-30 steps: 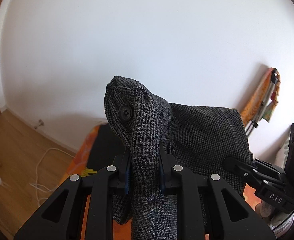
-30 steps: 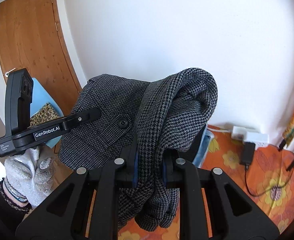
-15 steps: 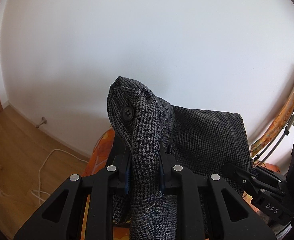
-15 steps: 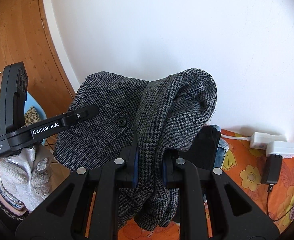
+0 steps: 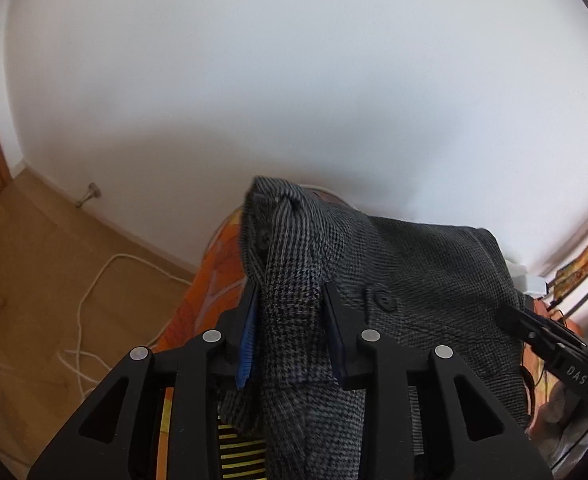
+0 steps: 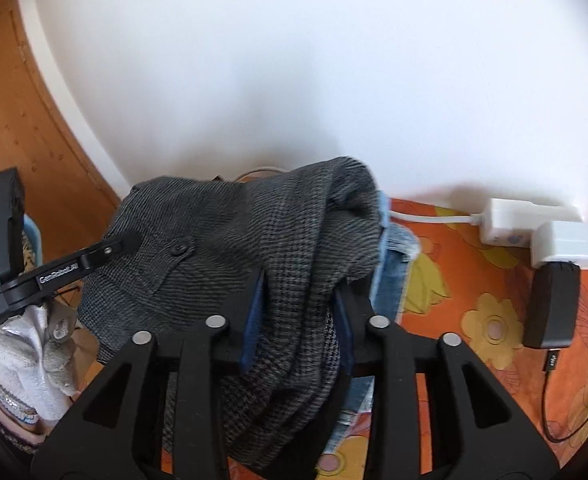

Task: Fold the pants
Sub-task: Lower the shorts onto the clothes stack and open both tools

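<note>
The pants (image 5: 422,272) are grey houndstooth cloth with black buttons. They hang stretched between my two grippers, above an orange flowered cloth (image 6: 474,304). My left gripper (image 5: 290,316) is shut on a bunched corner of the waist. My right gripper (image 6: 300,304) is shut on the other bunched corner of the pants (image 6: 222,232). The right gripper's body shows at the right edge of the left wrist view (image 5: 554,348). The left gripper's body (image 6: 54,276) and a white-gloved hand (image 6: 34,352) show at the left of the right wrist view.
A folded pair of blue jeans (image 6: 394,264) lies on the orange cloth under the pants. A white power strip (image 6: 534,228) and black charger (image 6: 550,308) lie at the right. A white wall is close ahead. Wood floor with a white cable (image 5: 90,300) lies left. A wooden door (image 6: 22,120) stands left.
Both grippers have tipped down and lowered with the pants, so the orange cloth, jeans and floor now fill more of the views. Both grips are unchanged.
</note>
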